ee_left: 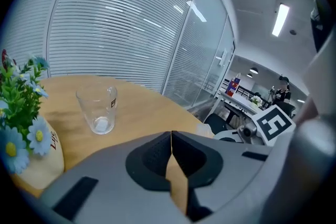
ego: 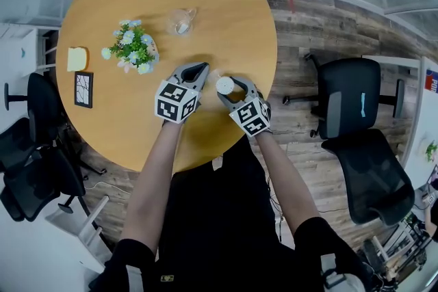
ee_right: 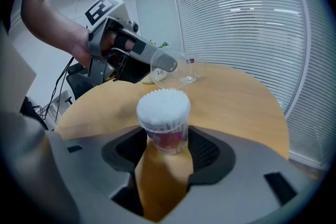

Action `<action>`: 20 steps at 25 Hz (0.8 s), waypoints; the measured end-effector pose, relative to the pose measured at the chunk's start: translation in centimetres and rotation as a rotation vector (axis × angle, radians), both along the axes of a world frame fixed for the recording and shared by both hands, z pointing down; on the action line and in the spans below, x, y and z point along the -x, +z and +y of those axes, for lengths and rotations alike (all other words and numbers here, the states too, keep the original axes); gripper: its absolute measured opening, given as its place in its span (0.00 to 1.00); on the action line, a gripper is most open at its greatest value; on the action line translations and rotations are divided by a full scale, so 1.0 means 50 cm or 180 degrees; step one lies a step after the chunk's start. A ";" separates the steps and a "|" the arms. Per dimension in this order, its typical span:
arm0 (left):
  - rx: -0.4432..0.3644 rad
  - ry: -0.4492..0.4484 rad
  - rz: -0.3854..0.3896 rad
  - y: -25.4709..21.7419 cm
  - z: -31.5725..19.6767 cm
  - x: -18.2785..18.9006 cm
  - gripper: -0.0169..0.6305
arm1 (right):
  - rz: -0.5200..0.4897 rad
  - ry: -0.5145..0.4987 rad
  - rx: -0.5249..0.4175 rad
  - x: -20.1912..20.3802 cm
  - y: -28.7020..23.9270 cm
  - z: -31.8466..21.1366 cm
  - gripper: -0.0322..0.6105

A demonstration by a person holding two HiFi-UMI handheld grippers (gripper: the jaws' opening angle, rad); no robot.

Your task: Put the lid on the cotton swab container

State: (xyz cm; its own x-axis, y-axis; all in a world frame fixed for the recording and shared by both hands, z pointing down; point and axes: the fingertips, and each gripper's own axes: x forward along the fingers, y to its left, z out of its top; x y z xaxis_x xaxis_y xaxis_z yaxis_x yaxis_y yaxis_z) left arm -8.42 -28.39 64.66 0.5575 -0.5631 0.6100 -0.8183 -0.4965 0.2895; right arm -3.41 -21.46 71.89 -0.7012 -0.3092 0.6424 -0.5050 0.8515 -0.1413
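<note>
The cotton swab container (ee_right: 164, 118), a small clear tub packed with white swabs and open at the top, stands upright between the jaws of my right gripper (ee_right: 168, 135), which is shut on it. From the head camera the container (ego: 224, 85) sits in the right gripper (ego: 228, 84) above the table's near edge. My left gripper (ego: 200, 70) is just to its left, its jaws shut. In the right gripper view a clear round lid (ee_right: 171, 66) hangs pinched at the left gripper's tip, beyond the tub and apart from it. In the left gripper view the left gripper (ee_left: 171, 136) hides the lid.
The round wooden table (ego: 226, 3) carries an empty drinking glass (ego: 182, 20) at the back, a pot of flowers (ego: 133, 46) at the left, a yellow block (ego: 77, 58) and a small framed picture (ego: 83, 89). Black office chairs (ego: 356, 106) stand on the floor at the right.
</note>
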 end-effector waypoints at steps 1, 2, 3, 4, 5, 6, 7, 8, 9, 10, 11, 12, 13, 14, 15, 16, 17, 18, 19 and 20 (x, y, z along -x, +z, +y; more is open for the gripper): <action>-0.0007 0.0036 -0.0005 -0.003 0.006 -0.006 0.04 | 0.0000 0.0001 0.0000 0.000 0.000 0.000 0.42; -0.0012 0.0069 -0.0006 -0.005 0.012 -0.012 0.04 | 0.0004 0.0001 0.0001 -0.001 0.000 0.000 0.42; -0.0019 0.0094 0.0000 -0.008 0.018 -0.018 0.04 | 0.0010 0.0001 0.0004 -0.002 0.001 0.000 0.42; -0.0029 0.0115 0.0011 -0.012 0.024 -0.024 0.04 | 0.0013 0.0000 0.0006 -0.001 0.001 0.000 0.42; -0.0043 0.0138 0.0020 -0.017 0.029 -0.030 0.04 | 0.0009 -0.0001 0.0003 -0.001 0.001 0.000 0.42; -0.0056 0.0173 0.0017 -0.020 0.034 -0.037 0.04 | 0.0003 -0.0001 0.0000 0.000 0.000 0.000 0.42; -0.0066 0.0224 -0.0004 -0.022 0.039 -0.045 0.04 | 0.0002 0.0000 -0.0003 0.000 0.001 -0.001 0.42; -0.0071 0.0287 -0.0036 -0.021 0.043 -0.053 0.04 | 0.0004 0.0002 -0.0006 -0.001 0.001 -0.001 0.42; -0.0073 0.0356 -0.0074 -0.020 0.048 -0.061 0.04 | 0.0006 0.0004 -0.0007 -0.001 0.001 -0.002 0.42; -0.0076 0.0423 -0.0114 -0.018 0.054 -0.068 0.04 | 0.0006 0.0004 -0.0005 -0.001 0.001 -0.001 0.42; -0.0080 0.0486 -0.0157 -0.017 0.059 -0.074 0.04 | 0.0006 0.0004 -0.0002 -0.001 0.001 -0.001 0.42; -0.0085 0.0543 -0.0204 -0.016 0.064 -0.080 0.04 | 0.0006 0.0002 0.0001 0.000 0.001 0.000 0.42; -0.0090 0.0598 -0.0252 -0.016 0.067 -0.086 0.04 | 0.0005 0.0000 0.0001 0.000 0.001 0.000 0.42; -0.0096 0.0651 -0.0299 -0.017 0.069 -0.092 0.04 | 0.0005 0.0000 -0.0003 0.000 0.001 -0.001 0.42; -0.0106 0.0701 -0.0345 -0.018 0.071 -0.098 0.04 | 0.0004 0.0002 -0.0008 -0.001 0.001 -0.001 0.42; -0.0120 0.0747 -0.0395 -0.018 0.073 -0.102 0.04 | 0.0004 0.0004 -0.0012 -0.001 0.001 -0.001 0.42; -0.0138 0.0793 -0.0452 -0.019 0.075 -0.106 0.04 | 0.0004 0.0005 -0.0015 -0.001 0.001 -0.001 0.42; -0.0156 0.0844 -0.0520 -0.020 0.076 -0.109 0.04 | 0.0004 0.0005 -0.0016 -0.001 0.001 -0.001 0.42; -0.0171 0.0903 -0.0590 -0.020 0.078 -0.111 0.04 | 0.0005 0.0005 -0.0016 -0.001 0.001 0.000 0.42; -0.0177 0.0963 -0.0648 -0.020 0.081 -0.115 0.04 | 0.0006 0.0005 -0.0016 -0.001 0.001 0.000 0.42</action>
